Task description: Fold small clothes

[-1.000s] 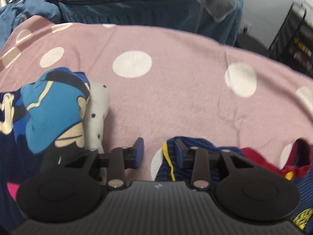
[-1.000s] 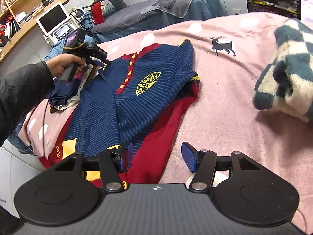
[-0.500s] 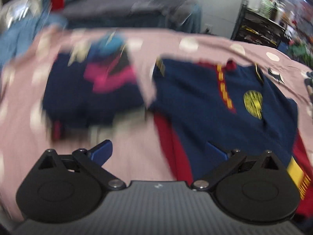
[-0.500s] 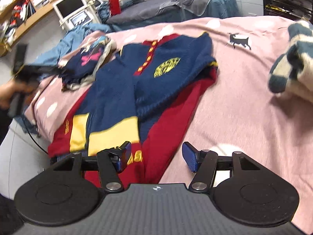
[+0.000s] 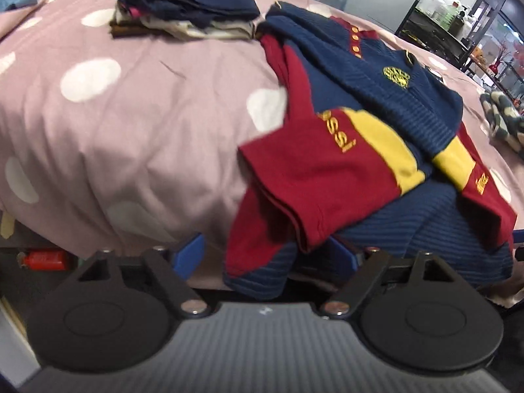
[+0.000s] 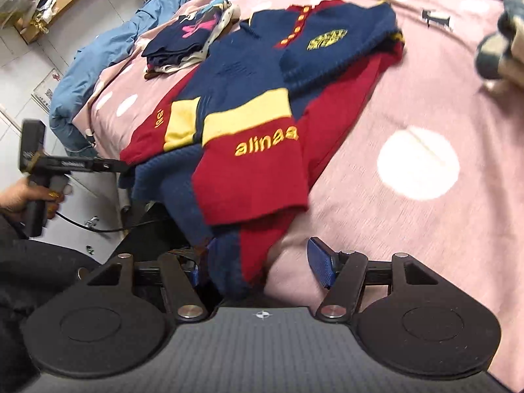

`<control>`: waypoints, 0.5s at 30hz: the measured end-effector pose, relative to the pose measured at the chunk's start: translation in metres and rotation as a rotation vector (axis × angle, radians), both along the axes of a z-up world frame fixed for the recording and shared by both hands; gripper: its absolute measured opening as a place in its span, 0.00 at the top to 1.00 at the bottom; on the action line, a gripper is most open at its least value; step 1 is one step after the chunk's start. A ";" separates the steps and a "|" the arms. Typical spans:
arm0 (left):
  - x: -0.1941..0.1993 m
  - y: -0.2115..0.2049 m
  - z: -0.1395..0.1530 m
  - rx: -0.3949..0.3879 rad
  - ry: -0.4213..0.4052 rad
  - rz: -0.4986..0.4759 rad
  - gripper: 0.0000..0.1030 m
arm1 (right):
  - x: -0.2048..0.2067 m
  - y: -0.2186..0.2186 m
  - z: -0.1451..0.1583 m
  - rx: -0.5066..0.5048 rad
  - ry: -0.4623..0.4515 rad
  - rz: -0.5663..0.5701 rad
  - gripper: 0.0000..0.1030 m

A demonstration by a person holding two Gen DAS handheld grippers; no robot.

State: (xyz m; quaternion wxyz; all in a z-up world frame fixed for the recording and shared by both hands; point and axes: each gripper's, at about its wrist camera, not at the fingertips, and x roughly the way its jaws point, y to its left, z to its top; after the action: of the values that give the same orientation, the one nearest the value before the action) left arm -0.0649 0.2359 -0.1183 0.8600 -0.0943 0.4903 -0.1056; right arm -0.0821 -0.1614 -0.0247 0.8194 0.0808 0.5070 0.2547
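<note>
The landmark is the pink bedcover with white dots (image 5: 137,124).

Far left on the bedcover, toward its far edge, lies a folded stack of dark navy garments with a pink motif on top (image 5: 186,3). Just right of that stack lies the navy, maroon and yellow ribbed knit sweater (image 5: 386,104), spread flat, collar pointing away, lower part overhanging the bedcover's near edge. It has a maroon button placket with yellow buttons, a yellow chest crest, and maroon cuffs with a yellow band and yellow lettering. Both sleeves are folded inward across the navy body.

The left gripper (image 5: 268,257) is at the near edge of the bedcover. Its jaws are closing, partly apart; the sweater's maroon and navy hem hangs between the blue pads, which do not visibly press on it.

The right gripper (image 6: 258,262) is also at the near edge, at the sweater's other lower corner. Its jaws are opening, nearly at full spread; the hem hangs between the fingers, ungripped.

A checked cream and teal knit item (image 5: 501,121) lies at the bedcover's far right.
</note>
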 end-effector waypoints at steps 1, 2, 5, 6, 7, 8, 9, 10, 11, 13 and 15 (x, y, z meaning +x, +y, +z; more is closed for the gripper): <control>0.000 -0.003 -0.006 -0.015 0.016 -0.015 0.38 | -0.001 0.000 -0.001 0.007 -0.003 -0.007 0.03; 0.000 -0.007 -0.011 -0.025 0.031 -0.032 0.44 | -0.001 0.000 -0.003 0.012 -0.001 -0.012 0.02; 0.001 -0.018 -0.022 -0.027 0.066 -0.074 0.65 | -0.002 0.002 -0.005 0.020 -0.003 -0.022 0.02; 0.001 -0.020 -0.025 -0.027 0.065 -0.075 0.69 | -0.003 0.003 -0.005 0.022 -0.004 -0.015 0.03; 0.001 -0.021 -0.027 -0.029 0.062 -0.073 0.70 | -0.003 0.005 -0.004 0.025 -0.005 -0.004 0.03; 0.002 -0.022 -0.029 -0.036 0.064 -0.071 0.75 | -0.004 0.007 -0.005 0.028 -0.003 0.006 0.03; 0.003 -0.021 -0.030 -0.041 0.068 -0.064 0.82 | -0.004 0.009 -0.006 0.026 -0.003 0.015 0.13; 0.004 -0.022 -0.030 -0.038 0.069 -0.061 0.84 | -0.004 0.011 -0.007 0.022 -0.004 0.025 0.43; 0.004 -0.022 -0.030 -0.036 0.069 -0.060 0.88 | -0.004 0.012 -0.009 0.018 -0.002 0.033 0.62; 0.002 -0.020 -0.025 -0.053 0.068 -0.065 0.90 | -0.001 0.013 -0.013 0.001 0.019 0.050 0.89; -0.001 -0.017 -0.011 -0.076 0.051 -0.070 0.92 | -0.003 0.010 -0.006 0.014 0.007 0.061 0.91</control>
State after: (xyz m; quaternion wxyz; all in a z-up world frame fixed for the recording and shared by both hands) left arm -0.0661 0.2192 -0.1290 0.8389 -0.1124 0.5106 -0.1515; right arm -0.0848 -0.1516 -0.0309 0.8089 0.0720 0.5105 0.2827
